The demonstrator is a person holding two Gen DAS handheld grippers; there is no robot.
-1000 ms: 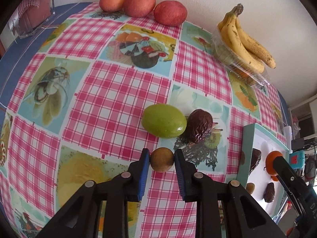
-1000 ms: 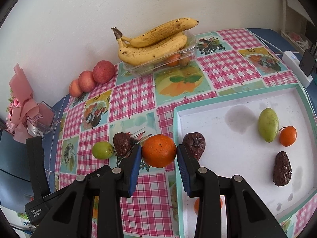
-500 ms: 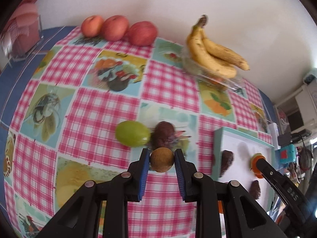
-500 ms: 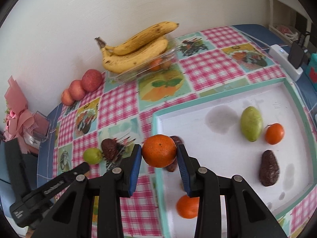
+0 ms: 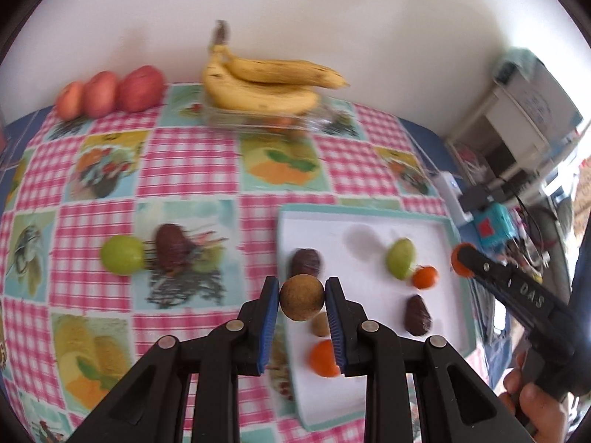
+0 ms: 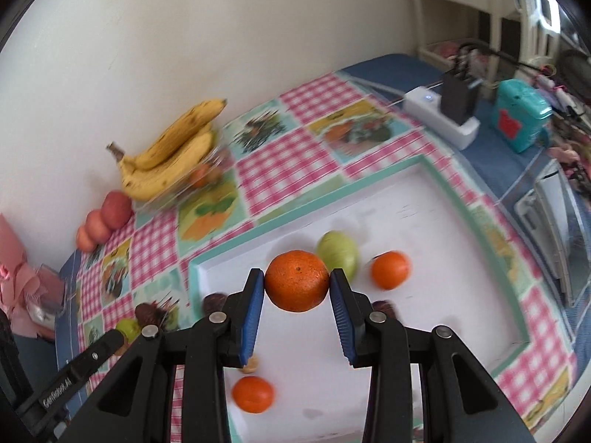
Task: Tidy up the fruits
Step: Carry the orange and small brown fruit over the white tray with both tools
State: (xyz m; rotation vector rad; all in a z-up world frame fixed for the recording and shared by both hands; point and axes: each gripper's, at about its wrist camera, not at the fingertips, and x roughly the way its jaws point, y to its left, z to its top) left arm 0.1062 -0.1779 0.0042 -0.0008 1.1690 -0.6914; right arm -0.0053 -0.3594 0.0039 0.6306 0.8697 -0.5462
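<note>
— Between the blue pads of the left gripper (image 5: pixel 302 297), in its own wrist view, what sits there?
— A small round brown fruit (image 5: pixel 301 297), dull and speckled, pinched on both sides above the near left edge of the white tray (image 5: pixel 362 217). Much is smeared by motion; the dark fruit (image 5: pixel 304 263) just behind it is a blur, and an orange (image 5: pixel 323 359) lower down is partly hidden by the right finger.
— And outside the tray?
— A green fruit (image 5: pixel 122 254) touching a dark one (image 5: pixel 170 247) on the checked tablecloth (image 5: pixel 192 162), well apart from the tray (bananas (image 5: pixel 266 86) and red apples (image 5: pixel 110 92) stand by the wall).
— On the right wrist view?
— The right gripper (image 6: pixel 297 280) clamps a large orange (image 6: pixel 297 280), bright, pitted skin, held over the tray (image 6: pixel 424 221). It covers part of a green fruit (image 6: pixel 340 251); a dark fruit (image 6: pixel 384 307) behind the right finger is barely visible. A small orange (image 6: pixel 390 269) lies just beside the green one.
</note>
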